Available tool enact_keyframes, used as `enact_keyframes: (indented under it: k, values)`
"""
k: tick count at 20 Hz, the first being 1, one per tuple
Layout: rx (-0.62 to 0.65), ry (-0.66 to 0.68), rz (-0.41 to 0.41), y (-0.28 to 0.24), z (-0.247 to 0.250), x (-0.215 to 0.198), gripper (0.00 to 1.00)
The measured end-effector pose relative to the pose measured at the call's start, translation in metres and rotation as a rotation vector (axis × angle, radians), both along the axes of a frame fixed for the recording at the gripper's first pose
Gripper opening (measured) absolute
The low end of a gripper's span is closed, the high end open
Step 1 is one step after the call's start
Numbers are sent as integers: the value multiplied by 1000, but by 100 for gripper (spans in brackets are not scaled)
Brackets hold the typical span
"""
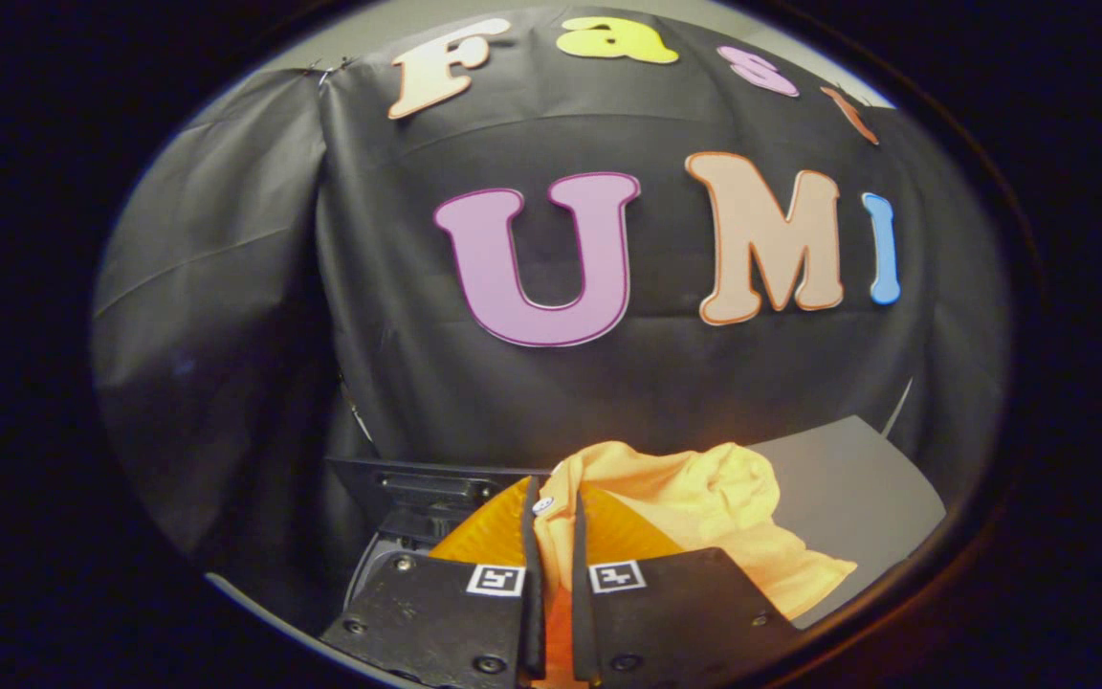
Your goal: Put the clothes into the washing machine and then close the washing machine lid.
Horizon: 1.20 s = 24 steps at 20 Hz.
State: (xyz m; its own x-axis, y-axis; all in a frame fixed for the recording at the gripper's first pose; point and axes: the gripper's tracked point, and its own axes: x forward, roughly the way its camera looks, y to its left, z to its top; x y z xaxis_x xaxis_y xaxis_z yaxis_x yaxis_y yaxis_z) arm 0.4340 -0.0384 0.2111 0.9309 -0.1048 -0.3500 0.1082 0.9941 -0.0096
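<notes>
Two fingers of the handheld gripper (556, 536) reach up from the bottom centre of the frame, each bearing a small square black-and-white marker tag near its top edge; the tags carry a block pattern and no readable words. The jaws stand nearly closed, with a narrow gap between them, and a fold of crumpled yellow-orange cloth garment (694, 507) is pinched in that gap, so both fingers press on it. From the grip the garment bunches upward and spills to the lower right, its pale yellow folds draping over a flat grey tabletop surface (848, 488) that fills the lower right of the frame. A small white button or tag shows on the cloth just above the left fingertip.

Beyond the fingers, at lower centre left, sits a dark plastic washing machine (417, 498), seen as a black control panel strip with a recessed slot, and a translucent orange lid or panel (489, 541) lies just behind the left finger. No brand name or label text can be read on the machine.
</notes>
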Motion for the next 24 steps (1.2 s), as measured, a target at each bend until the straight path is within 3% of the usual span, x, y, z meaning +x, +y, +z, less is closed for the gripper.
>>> enact_keyframes:
  k: [6, 18, 24]
  values:
    - [62, 34, 109, 75, -17, 23, 11]
    - [111, 170, 248, 179, -119, 65, 11]
    - [73, 198, 218, 179, -147, 74, 15]
